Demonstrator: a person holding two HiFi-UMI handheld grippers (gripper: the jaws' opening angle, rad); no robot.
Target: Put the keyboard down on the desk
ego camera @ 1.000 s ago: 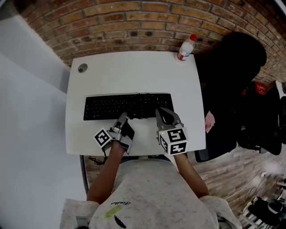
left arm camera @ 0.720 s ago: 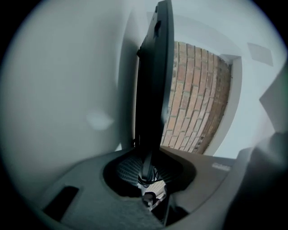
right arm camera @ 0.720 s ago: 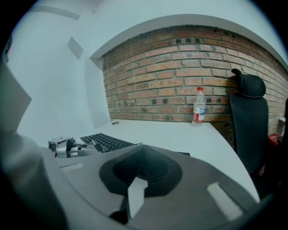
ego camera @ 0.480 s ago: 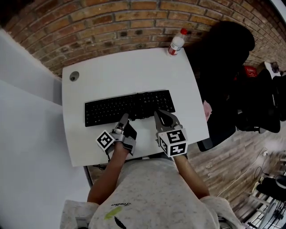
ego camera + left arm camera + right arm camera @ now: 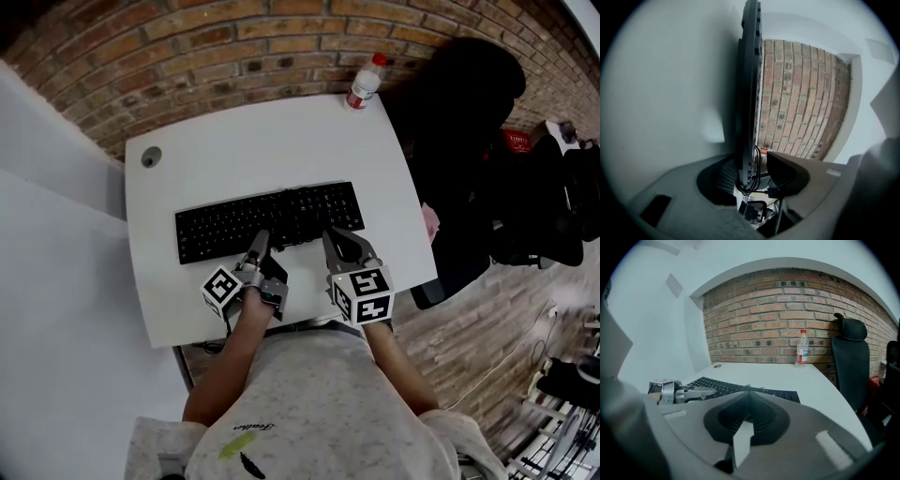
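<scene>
A black keyboard (image 5: 267,220) lies flat on the white desk (image 5: 262,141). My left gripper (image 5: 255,251) is at the keyboard's near edge, left of the middle. In the left gripper view the keyboard's edge (image 5: 749,93) stands between the jaws, which are opening, with a gap showing beside the right pad (image 5: 787,171). My right gripper (image 5: 339,246) rests at the near edge further right. Its jaws meet in a point (image 5: 748,391) just before the keyboard (image 5: 740,389), with nothing between them. The left gripper (image 5: 677,392) shows at the left of the right gripper view.
A plastic bottle with a red cap (image 5: 366,82) stands at the desk's far right corner. A black office chair (image 5: 459,122) is right of the desk. A round cable grommet (image 5: 150,157) sits at the far left. A brick wall (image 5: 234,47) runs behind the desk.
The left gripper's jaws have spread apart around the keyboard's near edge. The keyboard and the right gripper stay where they were; the head view has shifted slightly.
</scene>
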